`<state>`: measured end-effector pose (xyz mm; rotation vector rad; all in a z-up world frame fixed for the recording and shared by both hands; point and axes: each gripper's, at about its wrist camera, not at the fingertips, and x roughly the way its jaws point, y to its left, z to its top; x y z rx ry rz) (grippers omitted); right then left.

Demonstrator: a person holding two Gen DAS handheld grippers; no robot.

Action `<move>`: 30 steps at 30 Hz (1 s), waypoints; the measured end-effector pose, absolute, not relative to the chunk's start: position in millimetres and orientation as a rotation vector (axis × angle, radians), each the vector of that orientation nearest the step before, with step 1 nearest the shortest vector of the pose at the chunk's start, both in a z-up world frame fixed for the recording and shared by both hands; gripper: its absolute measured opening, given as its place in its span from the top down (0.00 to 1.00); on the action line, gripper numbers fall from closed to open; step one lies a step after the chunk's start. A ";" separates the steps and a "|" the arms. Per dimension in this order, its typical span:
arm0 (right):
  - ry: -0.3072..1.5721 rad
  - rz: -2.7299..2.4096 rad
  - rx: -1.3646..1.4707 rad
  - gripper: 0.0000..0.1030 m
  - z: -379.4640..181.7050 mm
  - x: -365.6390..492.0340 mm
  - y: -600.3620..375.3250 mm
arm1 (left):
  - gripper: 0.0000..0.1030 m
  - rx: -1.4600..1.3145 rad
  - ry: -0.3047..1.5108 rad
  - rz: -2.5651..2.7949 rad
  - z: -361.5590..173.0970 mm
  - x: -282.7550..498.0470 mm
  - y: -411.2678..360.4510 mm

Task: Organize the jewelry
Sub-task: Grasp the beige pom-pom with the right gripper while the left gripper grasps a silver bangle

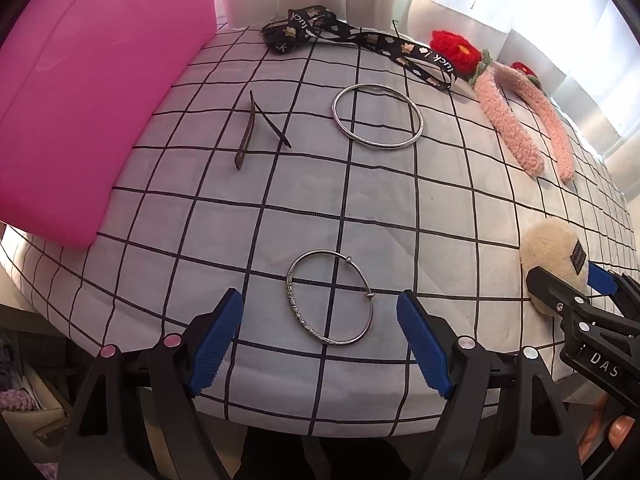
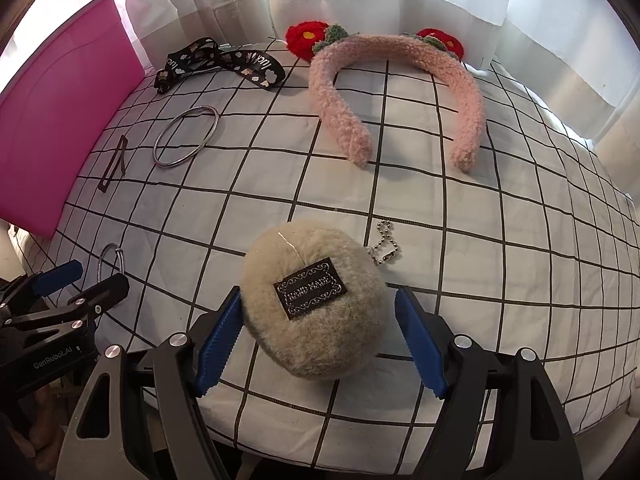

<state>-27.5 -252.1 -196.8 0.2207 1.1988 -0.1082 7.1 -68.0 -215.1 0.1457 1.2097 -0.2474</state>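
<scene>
An engraved silver bangle (image 1: 291, 300) lies flat on the white grid cloth (image 1: 440, 208), and my left gripper (image 1: 320, 344) stands open with a blue pad on either side of it, neither touching. A beige plush puff (image 2: 316, 304) with a black label and a ball chain (image 2: 382, 244) lies between the pads of my right gripper (image 2: 320, 344), which is open; the left pad grazes the fur and the right pad is apart. Further back lie a plain silver bangle (image 1: 333, 112) and a brown hair clip (image 1: 246, 136).
A pink box (image 1: 88, 100) stands along the left side of the table. A black printed lanyard (image 1: 360, 40) and a pink fuzzy headband (image 2: 396, 92) with red flowers lie at the back. White curtains hang behind. The two grippers are close side by side near the front edge.
</scene>
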 end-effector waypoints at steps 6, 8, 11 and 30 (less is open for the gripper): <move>1.197 -0.110 0.223 0.29 -201.8 -25.2 -252.0 | 0.17 0.168 1.189 -0.231 -220.7 9.7 -70.0; 1.194 -0.113 0.216 0.29 -202.1 -24.3 -251.2 | 0.13 0.163 1.174 -0.226 -223.3 10.7 -67.4; 1.187 -0.119 0.201 0.29 -203.4 -22.5 -250.0 | 0.08 0.160 1.151 -0.213 -225.2 8.8 -64.3; 1.159 -0.114 0.108 0.41 -203.2 -26.8 -238.5 | 0.51 0.164 1.092 -0.259 -214.2 -8.5 -67.5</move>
